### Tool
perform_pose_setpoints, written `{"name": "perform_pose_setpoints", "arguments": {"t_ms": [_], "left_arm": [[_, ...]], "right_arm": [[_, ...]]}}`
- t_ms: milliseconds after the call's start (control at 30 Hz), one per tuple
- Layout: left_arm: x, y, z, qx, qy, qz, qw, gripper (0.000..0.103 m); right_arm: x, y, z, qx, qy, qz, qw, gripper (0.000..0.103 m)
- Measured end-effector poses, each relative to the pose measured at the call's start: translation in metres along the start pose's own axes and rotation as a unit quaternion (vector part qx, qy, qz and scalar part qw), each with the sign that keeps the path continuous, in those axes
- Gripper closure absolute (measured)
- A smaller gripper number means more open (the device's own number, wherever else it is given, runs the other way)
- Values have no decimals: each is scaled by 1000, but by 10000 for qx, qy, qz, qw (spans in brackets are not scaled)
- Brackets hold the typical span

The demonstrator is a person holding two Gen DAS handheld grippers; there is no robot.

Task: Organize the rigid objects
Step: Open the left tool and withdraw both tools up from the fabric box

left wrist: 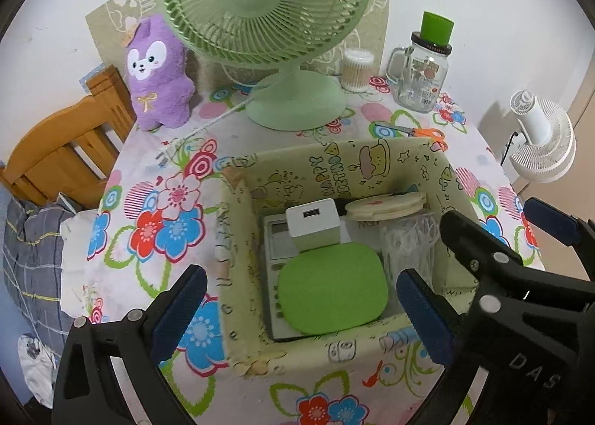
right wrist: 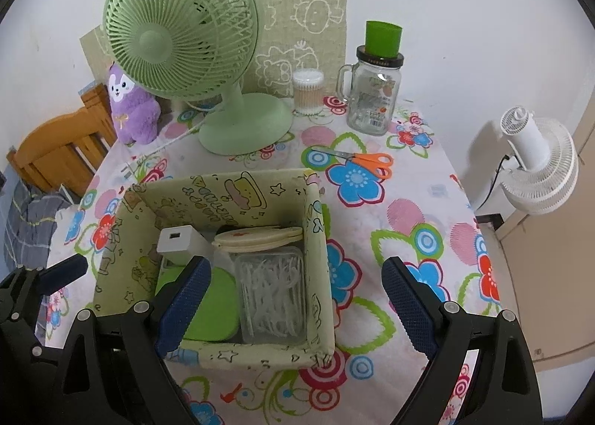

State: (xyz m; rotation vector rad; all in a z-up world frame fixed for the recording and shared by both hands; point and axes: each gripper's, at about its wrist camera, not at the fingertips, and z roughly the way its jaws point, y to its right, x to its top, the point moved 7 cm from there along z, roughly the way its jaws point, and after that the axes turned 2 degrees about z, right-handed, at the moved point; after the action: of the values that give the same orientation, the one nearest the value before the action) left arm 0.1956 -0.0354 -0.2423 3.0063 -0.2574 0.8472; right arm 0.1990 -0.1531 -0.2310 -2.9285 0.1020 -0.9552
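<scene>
- So both grippers hover above the storage box (right wrist: 208,348) with nothing in either one. The right gripper (right wrist: 293,308) is spread wide, and the left gripper (left wrist: 301,308) is gaping too, blue pads bare.
- Looks to me like the box is mostly packed, and the next candidate is the orange-handled scissors (right wrist: 359,161) lying flat on the floral tablecloth (right wrist: 427,239), just past the box's far right corner and in front of the glass mug jar (right wrist: 372,101).
- If I were doing it, I'd take the right gripper since it's nearer. Go for the handles or the pivot, not the thin blades, and line the pads across the narrow width so they don't skid off.
- They lie flat on cloth, so come down steep and watch you don't pinch the fabric along with them.
- Inside the box: a white charger block (left wrist: 314,224) standing on a calculator (left wrist: 277,239), a flat green rounded pad (left wrist: 331,287) lying over the calculator keys, a round cream disc case (left wrist: 385,205) at the back, and a clear tub of white picks (right wrist: 273,287) along the right wall.
- Free space is tight, so I'd guess the scissors slide in upright along a wall or lie on top of the tub.
- Mind the green fan (right wrist: 182,31) behind the box when swinging across.
</scene>
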Motion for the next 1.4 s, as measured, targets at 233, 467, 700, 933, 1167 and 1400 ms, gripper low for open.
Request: {"name": "perform_pose_setpoints", "arguments": {"t_ms": [233,467,700,933,1167,1400], "left_arm": [[-4,-10,-20,-32,146,-23,9999,0],[-11,-21,-49,-84,316,-49,9995,0],[-21,-34,-82,-117,512,2,9986,0],[-29,-36,-110,-219,702,124,9972,0],[-38,-32,-134,-286,910,129,9954,0],[-43,-36,-158,-296,1011,-117,9944,0]], "right_arm": [[-4,-2,-24,-90,150,134,9998,8],[-8,-7,-49,-156,318,234,9991,8],[-17,-13,-82,-223,540,388,9975,8],[-27,-13,-115,-348,792,457,9952,7],[-36,-5,-145,-375,961,534,9932,5],[-39,-2,-171,-296,995,324,9941,4]]}}
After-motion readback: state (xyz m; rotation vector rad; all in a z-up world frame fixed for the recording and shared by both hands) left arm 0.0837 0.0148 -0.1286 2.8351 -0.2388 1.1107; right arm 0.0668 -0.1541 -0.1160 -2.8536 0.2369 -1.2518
